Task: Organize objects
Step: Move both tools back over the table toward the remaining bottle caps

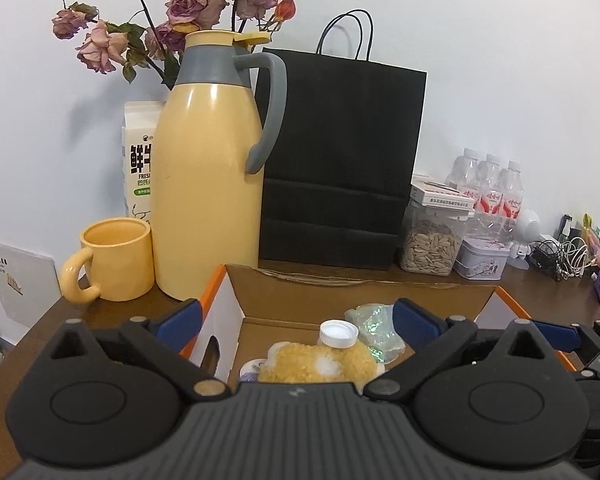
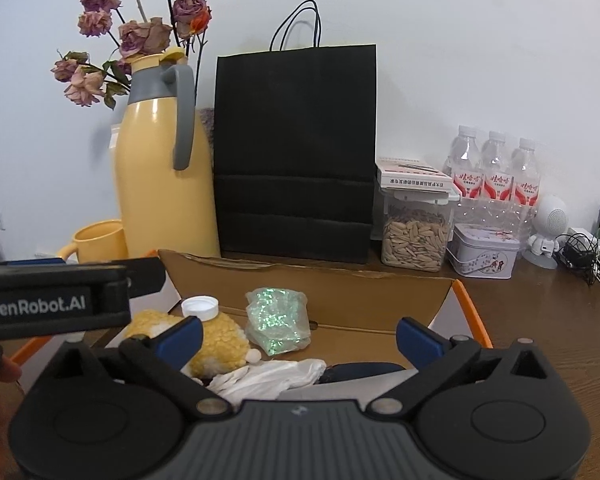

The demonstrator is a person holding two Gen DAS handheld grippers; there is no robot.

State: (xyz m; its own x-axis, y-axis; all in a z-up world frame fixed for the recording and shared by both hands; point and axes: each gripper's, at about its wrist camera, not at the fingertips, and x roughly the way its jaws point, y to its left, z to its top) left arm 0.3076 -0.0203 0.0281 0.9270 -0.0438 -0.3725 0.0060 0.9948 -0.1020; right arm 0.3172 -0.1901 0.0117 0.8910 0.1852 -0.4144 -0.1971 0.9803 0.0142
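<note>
With both tongs, left gripper [image 1: 296, 316] and right gripper [image 2: 298, 334], spread empty over the cardboard box [image 2: 380, 292], we judge a drop finished; next, another item.

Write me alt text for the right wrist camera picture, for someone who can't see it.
The right gripper hangs open over an open cardboard box holding a yellow plush toy, a white-capped bottle, a shiny green packet and a white cloth. The left gripper juts in from the left. Behind stand a yellow thermos jug and a black paper bag.
</note>
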